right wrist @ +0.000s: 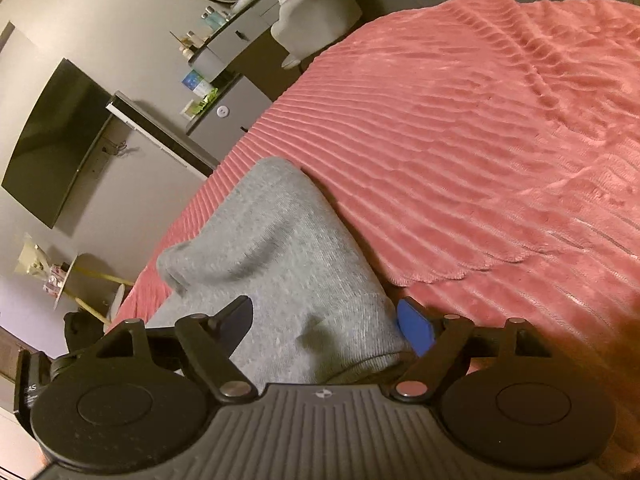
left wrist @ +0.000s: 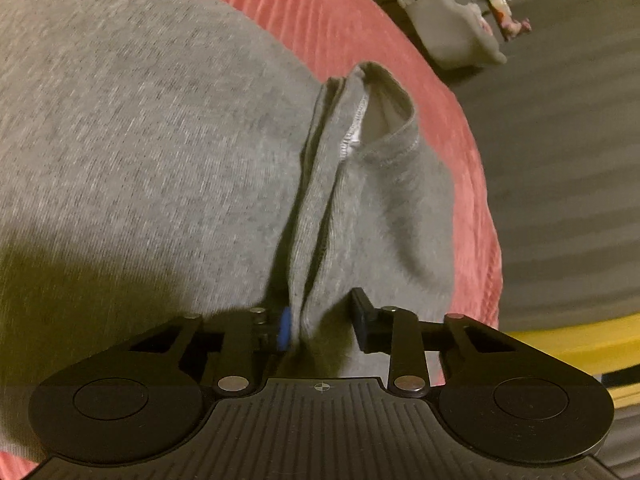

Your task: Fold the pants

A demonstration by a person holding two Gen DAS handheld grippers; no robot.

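Grey pants (left wrist: 160,152) lie on a pink ribbed blanket (left wrist: 320,12). In the left wrist view a bunched leg end with its hem (left wrist: 384,136) runs from the cuff down between the fingers of my left gripper (left wrist: 320,320); the jaws stand apart with the fold between them. In the right wrist view a grey cloth ridge (right wrist: 280,248) runs between the fingers of my right gripper (right wrist: 324,320), whose jaws stand wide apart around the fabric, with the blue pad (right wrist: 414,328) at the cloth's right edge.
The pink blanket (right wrist: 480,140) spreads wide to the right in the right wrist view. Beyond the bed edge are a grey chair (left wrist: 452,36), a dark TV (right wrist: 56,136) on the wall, a cabinet (right wrist: 236,108) and a small round table (right wrist: 68,280). Striped grey floor (left wrist: 560,160) lies beside the bed.
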